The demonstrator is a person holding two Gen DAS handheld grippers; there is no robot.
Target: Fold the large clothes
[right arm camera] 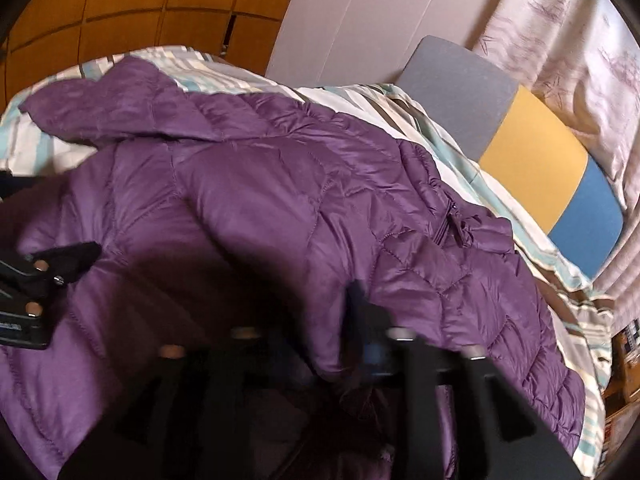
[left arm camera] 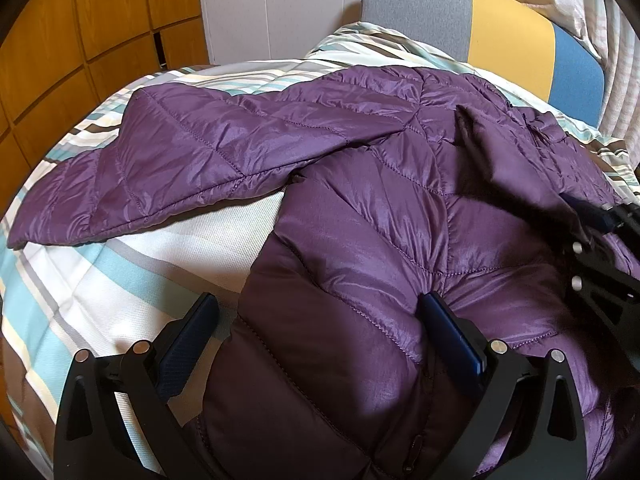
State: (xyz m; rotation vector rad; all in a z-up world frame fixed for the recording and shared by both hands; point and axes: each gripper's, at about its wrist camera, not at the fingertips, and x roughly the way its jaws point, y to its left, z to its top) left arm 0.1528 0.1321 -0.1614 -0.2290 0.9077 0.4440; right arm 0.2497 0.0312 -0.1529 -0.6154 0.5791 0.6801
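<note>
the purple puffer jacket point(left arm camera: 360, 208) is lying on the bed point(left arm camera: 100, 280), soft, light, slippery; the left tongs point(left arm camera: 320, 320) are straddling its hem released, the right tongs point(right arm camera: 316, 320) are blurred, state indeterminable.

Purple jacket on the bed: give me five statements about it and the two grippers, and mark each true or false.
1. The purple jacket lies on a striped bedcover. True.
2. The left gripper is shut with nothing between its fingers. False: it is open, with the jacket's edge between them.
3. One sleeve stretches out sideways over the bedcover. True.
4. The jacket is already folded into a neat square. False: it is spread out and rumpled.
5. The right gripper is far from the jacket. False: it is down in the fabric, though blur hides whether it is open or shut.
</note>
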